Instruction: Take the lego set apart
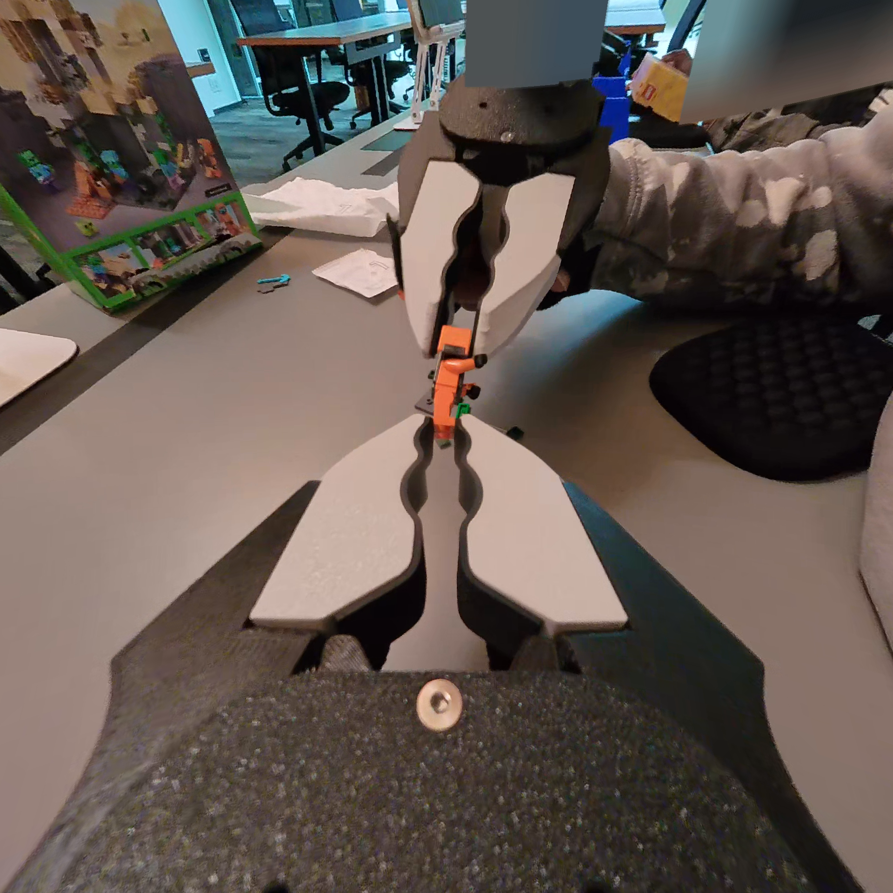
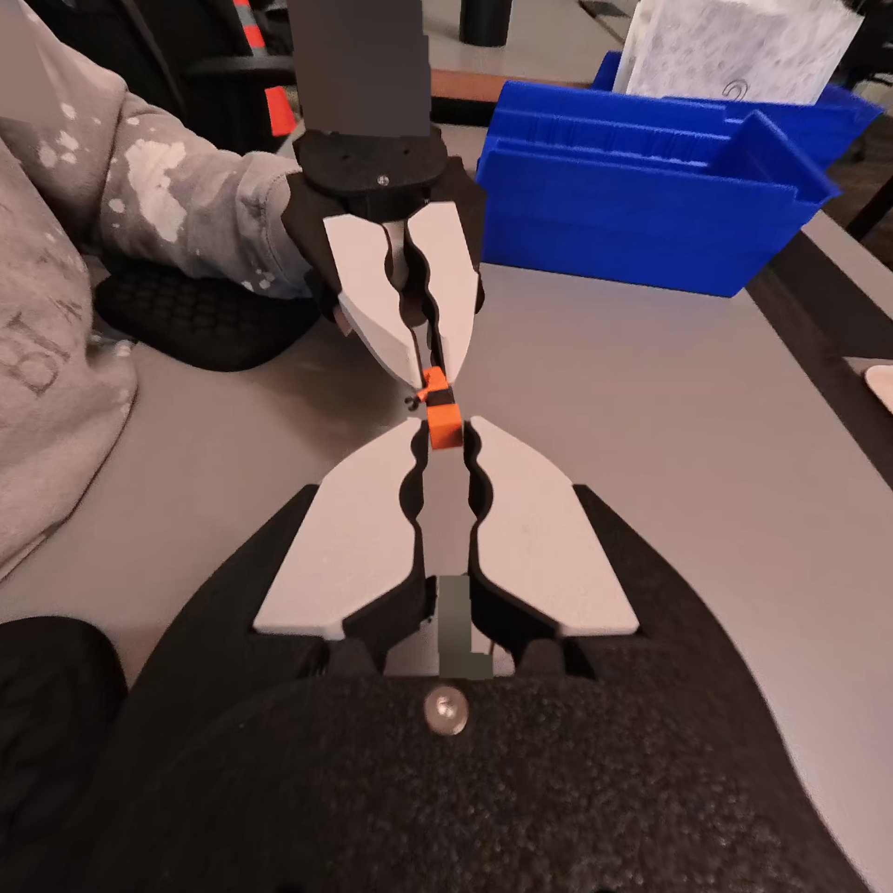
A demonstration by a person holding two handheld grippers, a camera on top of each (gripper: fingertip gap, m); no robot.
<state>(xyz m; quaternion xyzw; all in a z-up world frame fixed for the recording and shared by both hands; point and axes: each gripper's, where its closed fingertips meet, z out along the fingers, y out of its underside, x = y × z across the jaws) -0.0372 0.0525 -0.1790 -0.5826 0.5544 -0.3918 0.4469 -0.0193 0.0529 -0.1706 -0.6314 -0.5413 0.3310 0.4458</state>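
Left gripper (image 1: 442, 430) pinches the orange lego figure's (image 1: 447, 386) legs; right gripper (image 2: 442, 427) clamps its head (above the table (image 1: 193, 435)).

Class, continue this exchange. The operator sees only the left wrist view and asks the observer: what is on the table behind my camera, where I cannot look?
Observer: A blue bin stands on the table, behind and beside your left hand-held gripper, which grips the orange minifigure.
Operator: Is that the only bin?
Observer: No. A farther blue bin stands right behind it, with a white paper bag upright in it.
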